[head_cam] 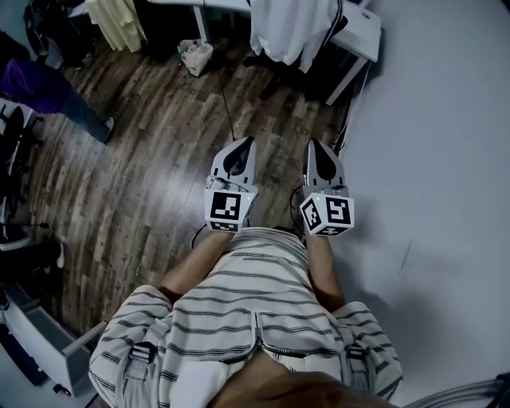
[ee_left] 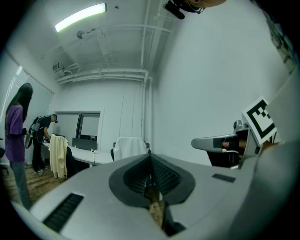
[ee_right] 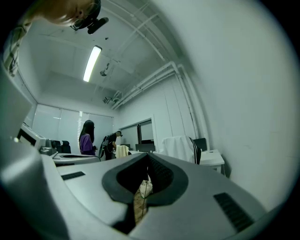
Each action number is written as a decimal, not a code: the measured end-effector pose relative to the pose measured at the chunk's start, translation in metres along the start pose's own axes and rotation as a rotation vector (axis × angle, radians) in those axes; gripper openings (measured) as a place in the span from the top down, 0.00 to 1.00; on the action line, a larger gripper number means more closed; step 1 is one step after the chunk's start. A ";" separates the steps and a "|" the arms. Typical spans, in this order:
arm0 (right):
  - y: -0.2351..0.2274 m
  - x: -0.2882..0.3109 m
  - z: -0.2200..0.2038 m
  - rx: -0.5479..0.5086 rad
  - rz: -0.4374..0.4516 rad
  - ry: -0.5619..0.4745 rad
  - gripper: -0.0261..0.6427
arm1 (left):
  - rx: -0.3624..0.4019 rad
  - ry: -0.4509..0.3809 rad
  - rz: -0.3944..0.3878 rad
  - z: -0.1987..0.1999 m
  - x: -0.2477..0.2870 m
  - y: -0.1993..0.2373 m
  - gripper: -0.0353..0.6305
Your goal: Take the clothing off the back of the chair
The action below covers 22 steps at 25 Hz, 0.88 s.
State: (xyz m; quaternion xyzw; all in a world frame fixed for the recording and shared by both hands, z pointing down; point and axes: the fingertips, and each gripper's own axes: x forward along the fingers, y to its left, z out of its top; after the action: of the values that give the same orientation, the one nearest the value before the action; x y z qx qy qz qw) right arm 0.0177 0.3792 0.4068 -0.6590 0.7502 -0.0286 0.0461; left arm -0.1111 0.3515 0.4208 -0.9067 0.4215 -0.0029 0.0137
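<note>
A white garment hangs over the back of a dark office chair at the far side of the room, beside a white desk. It also shows as the draped white garment in the left gripper view and the white garment in the right gripper view. My left gripper and right gripper are held side by side in front of my chest, level, pointing toward the chair and well short of it. Both have their jaws shut with nothing between them. The left gripper and right gripper show the same in their own views.
A pale yellow garment hangs on another chair at the far left. A person in a purple top stands at left. A plastic bag lies on the wood floor. A white wall runs close along my right.
</note>
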 end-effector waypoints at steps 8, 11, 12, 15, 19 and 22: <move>0.021 0.001 -0.008 -0.043 -0.040 0.009 0.93 | -0.019 -0.001 -0.020 -0.012 -0.012 0.019 0.91; 0.023 0.005 -0.007 -0.040 -0.050 0.004 0.93 | -0.024 -0.004 -0.014 -0.011 -0.012 0.027 0.91; 0.024 0.007 -0.006 -0.037 -0.053 0.000 0.93 | -0.022 -0.004 -0.013 -0.011 -0.011 0.029 0.91; 0.028 0.019 -0.011 -0.030 -0.048 -0.002 0.93 | -0.013 0.009 -0.019 -0.016 -0.006 0.036 0.91; 0.033 0.034 -0.016 -0.038 -0.041 0.008 0.93 | -0.003 0.040 -0.014 -0.026 0.006 0.050 0.91; 0.023 0.045 -0.017 -0.035 -0.052 0.008 0.93 | -0.004 0.047 -0.013 -0.029 0.021 0.056 0.91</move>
State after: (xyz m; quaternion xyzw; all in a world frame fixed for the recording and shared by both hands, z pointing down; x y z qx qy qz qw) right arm -0.0130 0.3369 0.4202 -0.6790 0.7332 -0.0196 0.0307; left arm -0.1406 0.2991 0.4477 -0.9093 0.4156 -0.0233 0.0022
